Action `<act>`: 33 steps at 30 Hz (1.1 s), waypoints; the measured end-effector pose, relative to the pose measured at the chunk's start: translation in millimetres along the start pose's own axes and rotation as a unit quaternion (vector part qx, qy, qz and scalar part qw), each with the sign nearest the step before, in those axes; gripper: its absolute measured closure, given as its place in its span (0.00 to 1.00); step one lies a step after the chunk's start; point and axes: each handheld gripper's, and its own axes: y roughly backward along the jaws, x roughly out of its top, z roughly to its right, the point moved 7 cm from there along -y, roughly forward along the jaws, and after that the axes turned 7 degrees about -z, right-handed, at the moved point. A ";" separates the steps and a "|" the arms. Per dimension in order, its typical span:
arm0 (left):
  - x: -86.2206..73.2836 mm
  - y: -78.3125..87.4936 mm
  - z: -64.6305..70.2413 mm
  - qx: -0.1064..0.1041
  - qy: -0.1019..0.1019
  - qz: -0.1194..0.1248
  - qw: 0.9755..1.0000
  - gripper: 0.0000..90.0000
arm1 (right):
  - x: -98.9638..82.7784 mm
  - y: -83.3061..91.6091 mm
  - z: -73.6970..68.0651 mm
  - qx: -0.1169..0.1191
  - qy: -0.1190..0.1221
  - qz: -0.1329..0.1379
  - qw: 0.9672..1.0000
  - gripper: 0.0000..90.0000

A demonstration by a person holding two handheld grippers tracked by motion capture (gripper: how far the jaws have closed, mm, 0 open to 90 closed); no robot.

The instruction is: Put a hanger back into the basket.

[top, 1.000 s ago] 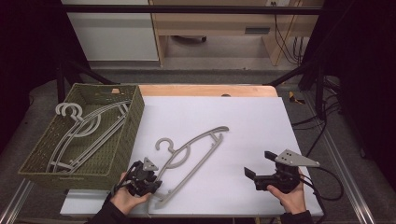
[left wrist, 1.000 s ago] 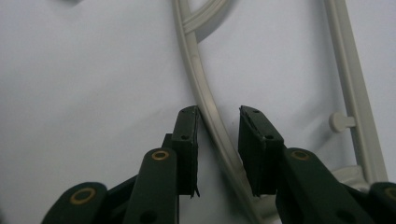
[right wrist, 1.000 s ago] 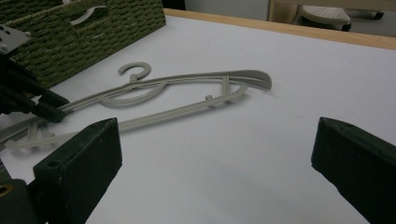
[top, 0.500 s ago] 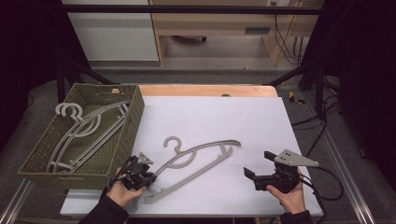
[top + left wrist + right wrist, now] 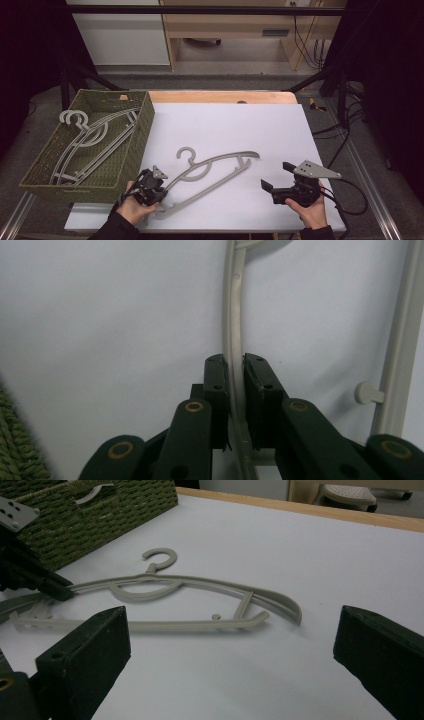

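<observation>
Woven green basket (image 5: 142, 131) sits at table's left edge, w/ grey hangers (image 5: 87, 140) stacked inside, hooks toward the far-left corner. White mat (image 5: 240, 130) covers most of the tabletop; bare wood strip (image 5: 220, 96) shows along far edge. Beyond the table: white cabinet (image 5: 120, 35) & a wooden bench (image 5: 230, 25) on grey floor, cables (image 5: 305, 45) hanging at right

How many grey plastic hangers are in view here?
3: one grey plastic hanger lies on the white table, its arm clamped by the left gripper; two lie stacked in the green woven basket. More could be hidden underneath.
</observation>
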 end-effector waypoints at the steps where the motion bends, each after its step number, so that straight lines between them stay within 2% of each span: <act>1: -0.4 0.3 -0.3 -0.003 -0.004 0.002 1.000 0.91 | -0.1 -0.1 -0.1 0.000 0.000 0.000 1.000 0.02; 2: -0.7 0.3 -0.4 -0.005 -0.008 0.006 1.000 0.92 | -0.1 -0.1 -0.1 0.000 0.001 -0.001 1.000 0.02; 7: 0.3 2.0 -1.1 -0.016 -0.003 0.027 1.000 0.92 | 0.0 0.6 -0.1 0.002 0.000 -0.001 1.000 0.02; 10: 1.8 7.1 -0.1 -0.015 -0.006 0.038 0.999 0.92 | 0.2 1.1 0.3 0.000 -0.002 0.001 1.000 0.02; 13: 3.4 13.9 0.4 -0.018 -0.001 0.054 0.998 0.92 | 0.5 1.7 0.8 0.000 -0.002 0.003 1.000 0.02; 18: 6.4 32.2 -2.9 -0.008 0.009 0.090 0.996 0.92 | 0.7 2.9 1.6 -0.001 -0.001 0.003 1.000 0.02; 21: 8.2 45.7 -4.5 0.008 0.011 0.110 0.994 0.92 | 0.6 4.3 2.3 -0.001 0.001 0.003 1.000 0.02; 23: 8.2 52.5 -5.7 0.016 0.010 0.111 0.994 0.92 | 1.5 4.7 2.2 -0.001 -0.003 0.007 1.000 0.02; 28: 8.5 70.3 -5.9 0.027 0.012 0.129 0.991 0.92 | 1.8 6.6 3.8 -0.003 -0.002 0.009 1.000 0.02; 29: 9.6 75.2 -5.4 0.030 0.015 0.138 0.990 0.92 | 2.1 6.8 3.4 -0.002 -0.005 0.010 1.000 0.02; 30: 9.4 79.0 -6.4 0.033 0.010 0.139 0.990 0.92 | 2.1 7.1 4.0 -0.004 -0.005 0.010 1.000 0.02; 33: 10.0 94.0 -10.7 0.039 0.015 0.156 0.987 0.92 | 2.1 7.5 4.5 -0.004 -0.004 0.011 1.000 0.02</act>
